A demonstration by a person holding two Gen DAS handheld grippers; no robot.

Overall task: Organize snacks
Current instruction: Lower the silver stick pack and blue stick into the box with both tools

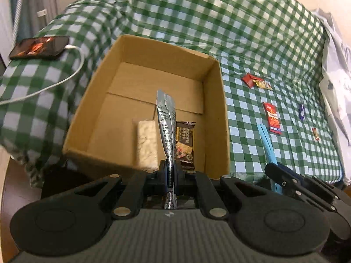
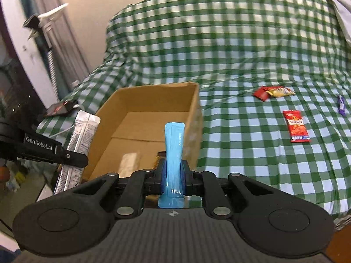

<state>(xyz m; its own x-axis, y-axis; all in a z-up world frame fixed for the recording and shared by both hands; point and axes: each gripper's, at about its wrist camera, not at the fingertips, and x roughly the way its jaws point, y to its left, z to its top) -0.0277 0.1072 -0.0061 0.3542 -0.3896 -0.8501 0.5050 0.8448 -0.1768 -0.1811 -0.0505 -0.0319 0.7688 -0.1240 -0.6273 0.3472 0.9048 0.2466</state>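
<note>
on the left, a phone (image 1: pixel 39 47) with a white cable (image 1: pixel 65 79) is lying on the bed's green checked cover (image 1: pixel 219 22). beside it the cardboard box (image 1: pixel 221 118) is sitting open, already holding a pale wrapped bar (image 1: pixel 146 144) and a brown chocolate packet (image 1: pixel 185 144) near its front wall. the left gripper (image 1: pixel 170 167) is clamping fully closed on a silver sachet (image 1: pixel 166 118), which is standing upright over the box's front edge. the right gripper (image 2: pixel 174 171) is pinching closed on a light blue sachet (image 2: pixel 174 144), hanging at the box's near right corner.

the step in hand looks like delivery: both sachets are being carried to the box. next, each gripper probably needs to be moving further over the box floor, dipping, then parting its jaws so the sachets are dropping flat beside the snacks inside.

to the right, loose snacks are waiting on the cover: a red and yellow packet (image 1: pixel 256 82), a red packet (image 1: pixel 272 117), a small purple wrapper (image 1: pixel 302 111) and a tiny sweet (image 1: pixel 316 133).
</note>
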